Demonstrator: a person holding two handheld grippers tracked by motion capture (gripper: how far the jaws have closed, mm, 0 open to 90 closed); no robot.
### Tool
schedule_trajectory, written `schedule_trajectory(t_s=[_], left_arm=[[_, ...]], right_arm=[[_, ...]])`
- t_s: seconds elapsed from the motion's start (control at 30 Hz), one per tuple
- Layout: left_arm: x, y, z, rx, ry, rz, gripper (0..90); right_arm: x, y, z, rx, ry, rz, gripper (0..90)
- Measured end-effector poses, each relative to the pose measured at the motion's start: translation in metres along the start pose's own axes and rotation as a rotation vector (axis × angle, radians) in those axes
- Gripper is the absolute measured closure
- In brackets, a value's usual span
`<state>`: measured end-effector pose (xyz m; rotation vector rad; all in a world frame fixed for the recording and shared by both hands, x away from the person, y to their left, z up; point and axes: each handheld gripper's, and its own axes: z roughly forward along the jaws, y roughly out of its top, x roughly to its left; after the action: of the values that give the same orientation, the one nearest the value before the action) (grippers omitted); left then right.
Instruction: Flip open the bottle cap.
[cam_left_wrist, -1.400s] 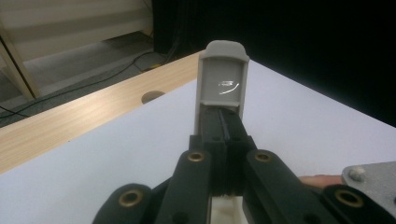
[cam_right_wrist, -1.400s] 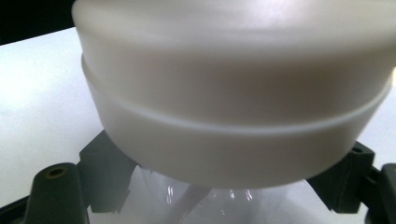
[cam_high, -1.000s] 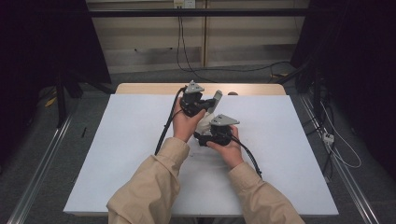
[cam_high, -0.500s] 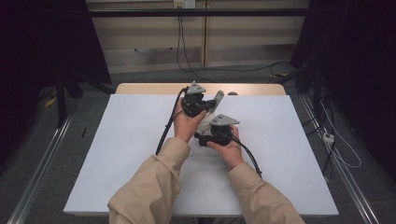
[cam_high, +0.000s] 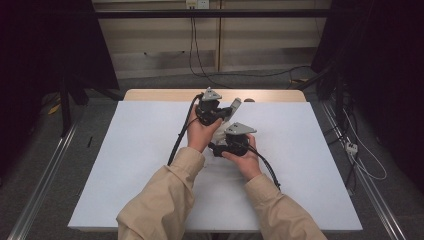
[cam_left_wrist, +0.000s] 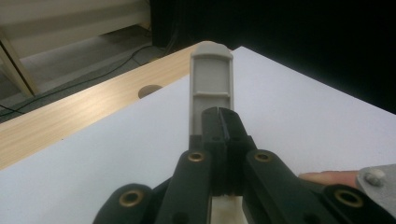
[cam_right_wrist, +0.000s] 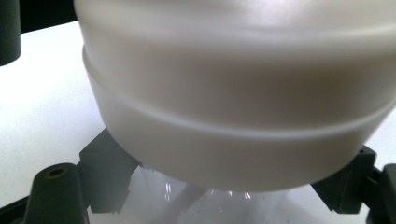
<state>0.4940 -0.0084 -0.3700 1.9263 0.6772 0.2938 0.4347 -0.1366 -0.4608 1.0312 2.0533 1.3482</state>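
Two tools on one white jug (cam_right_wrist: 233, 116), mid-tabletop (cam_high: 125, 165): your left tool (cam_left_wrist: 219, 126) clenched on its grey handle (cam_left_wrist: 211, 79), right tool (cam_high: 220, 147) astride its body. Risk: opposed pulls could twist the handle free or tip it.

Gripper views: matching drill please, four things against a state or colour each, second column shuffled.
1. left claw
2. right claw
3. table sheet
4. wooden strip

A. white
B. shut on the grey flat piece
C. has a round hole
D. one jaw on each side of the pale round container, gripping it

Pairs: 1-B, 2-D, 3-A, 4-C
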Motion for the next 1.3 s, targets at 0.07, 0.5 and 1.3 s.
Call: schedule_trajectory(t_s=[0.07,0.5,1.3], left_arm=[[-0.0006,-0.0003,0.0006,0.001,0.002,-0.001,90.0],[-0.0004,-0.0020,0.0037,0.007,0.003,0.004,90.0],[-0.0016,-0.0040,0.0070,0.020,-0.011,0.012,90.0]], right_arm=[[0.0002,0.0000,0.0000,0.001,-0.001,-0.004,18.6],[0.0000,0.0000,-0.0002,0.002,0.001,-0.004,18.6],[-0.0013,-0.0003,-0.0009,0.001,0.008,0.007,18.6]])
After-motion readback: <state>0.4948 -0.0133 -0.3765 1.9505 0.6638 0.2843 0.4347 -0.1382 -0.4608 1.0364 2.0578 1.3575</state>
